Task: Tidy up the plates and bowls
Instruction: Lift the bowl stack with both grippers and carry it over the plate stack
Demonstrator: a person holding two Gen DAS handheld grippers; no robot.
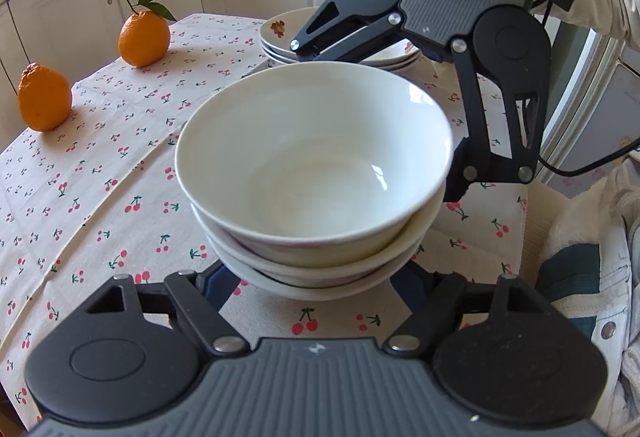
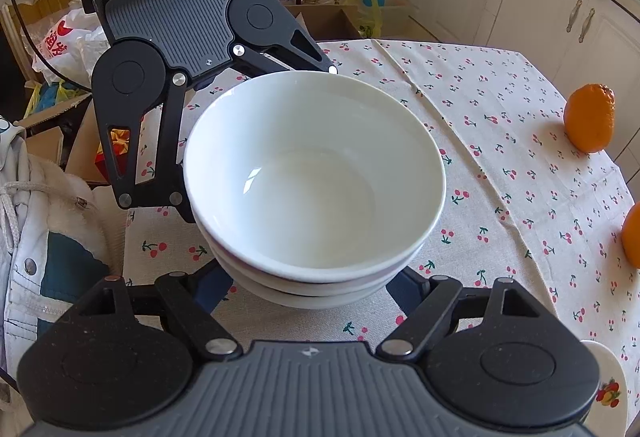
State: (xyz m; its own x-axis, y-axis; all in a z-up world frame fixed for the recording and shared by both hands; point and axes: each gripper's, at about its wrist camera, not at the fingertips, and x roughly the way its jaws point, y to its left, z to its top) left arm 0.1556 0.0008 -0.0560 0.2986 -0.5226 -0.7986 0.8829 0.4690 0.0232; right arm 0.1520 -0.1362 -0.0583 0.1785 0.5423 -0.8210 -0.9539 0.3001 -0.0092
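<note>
While both grippers flank the bowl stack (image 1: 316,197) from opposite sides, the left gripper (image 1: 316,289) has its fingers hugging the lowest bowl, apparently pinching it, and the right gripper (image 2: 316,289) sits likewise around the base, though whether its pads press I cannot tell. Three white bowls are nested near the surface (image 1: 100,157) edge closest to the person. Beyond them the plates (image 1: 280,33) are piled too, so stacking looks largely done; placing the bowls probably remains. Two oranges (image 1: 144,37) lie well apart.
</note>
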